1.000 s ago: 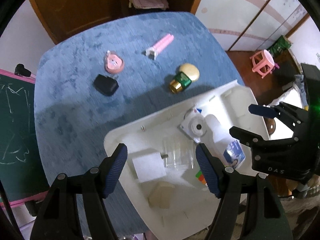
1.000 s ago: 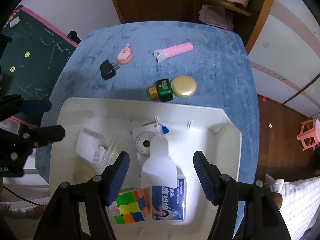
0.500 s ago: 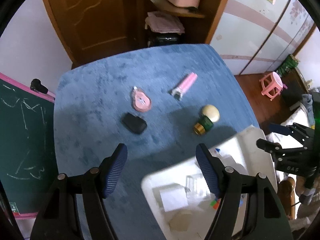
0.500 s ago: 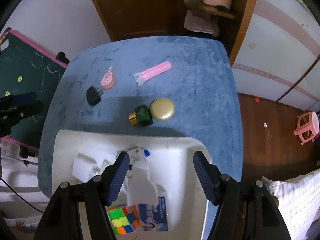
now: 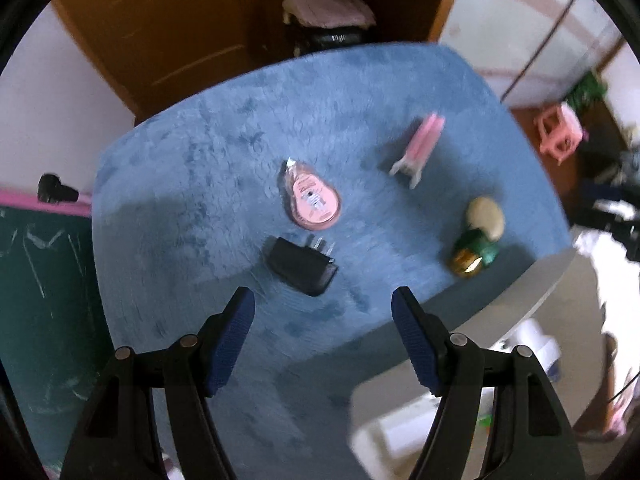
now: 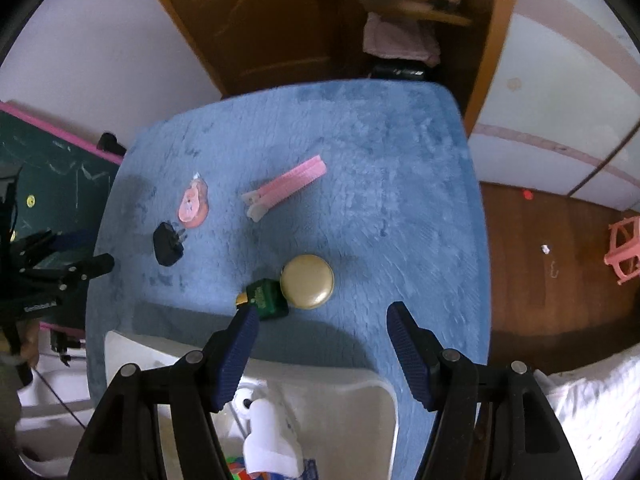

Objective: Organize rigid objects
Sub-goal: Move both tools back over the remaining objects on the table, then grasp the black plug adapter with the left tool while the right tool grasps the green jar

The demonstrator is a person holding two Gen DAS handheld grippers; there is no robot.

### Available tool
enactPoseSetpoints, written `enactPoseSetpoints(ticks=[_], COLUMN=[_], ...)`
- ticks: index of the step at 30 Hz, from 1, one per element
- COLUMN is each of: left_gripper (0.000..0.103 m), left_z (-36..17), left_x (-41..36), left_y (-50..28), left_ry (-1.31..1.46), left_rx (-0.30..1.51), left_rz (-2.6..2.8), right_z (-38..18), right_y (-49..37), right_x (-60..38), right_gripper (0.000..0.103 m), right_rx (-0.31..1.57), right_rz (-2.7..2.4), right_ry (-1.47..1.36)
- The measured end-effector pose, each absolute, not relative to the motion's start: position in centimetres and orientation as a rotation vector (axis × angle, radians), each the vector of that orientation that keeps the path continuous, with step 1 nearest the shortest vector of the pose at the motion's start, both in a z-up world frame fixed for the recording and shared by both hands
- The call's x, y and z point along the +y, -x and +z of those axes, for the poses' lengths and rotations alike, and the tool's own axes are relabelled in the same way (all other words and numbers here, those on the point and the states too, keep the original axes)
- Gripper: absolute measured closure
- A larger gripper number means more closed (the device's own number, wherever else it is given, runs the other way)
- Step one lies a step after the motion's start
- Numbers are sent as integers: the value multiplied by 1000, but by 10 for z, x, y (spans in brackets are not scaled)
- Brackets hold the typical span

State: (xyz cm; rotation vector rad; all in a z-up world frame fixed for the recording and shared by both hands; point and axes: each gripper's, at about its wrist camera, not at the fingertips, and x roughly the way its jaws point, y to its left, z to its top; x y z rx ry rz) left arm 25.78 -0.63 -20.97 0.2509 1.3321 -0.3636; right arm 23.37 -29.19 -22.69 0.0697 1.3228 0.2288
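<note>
Both grippers, left [image 5: 323, 310] and right [image 6: 322, 320], hang jaws wide and empty over the blue worktop [image 6: 400, 160]; plug [image 5: 302, 266] just ahead of left, green bottle [image 6: 267, 298] by right.

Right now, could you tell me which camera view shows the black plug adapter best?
The left wrist view: the black plug adapter lies large and near centre, just ahead of the open fingers, prongs visible. The right wrist view shows it smaller, off to the left edge of the blue mat.
</note>
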Motion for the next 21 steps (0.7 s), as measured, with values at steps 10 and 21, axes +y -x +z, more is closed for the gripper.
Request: enactPoseSetpoints(ticks=[10, 21], left_gripper=[29, 29], left_z=[-262, -281], left_x=[-7, -27], left_y=[-283, -280], left_ry=[-349, -470], left_rx=[1443, 1443], left_rz=[-395, -471], right_z=[-292, -293], right_y=[-256, -233], right_x=[-269, -221], right_gripper=[36, 36], right_rx=[1474, 1507], right_rz=[314, 375], right_ry=[159, 143])
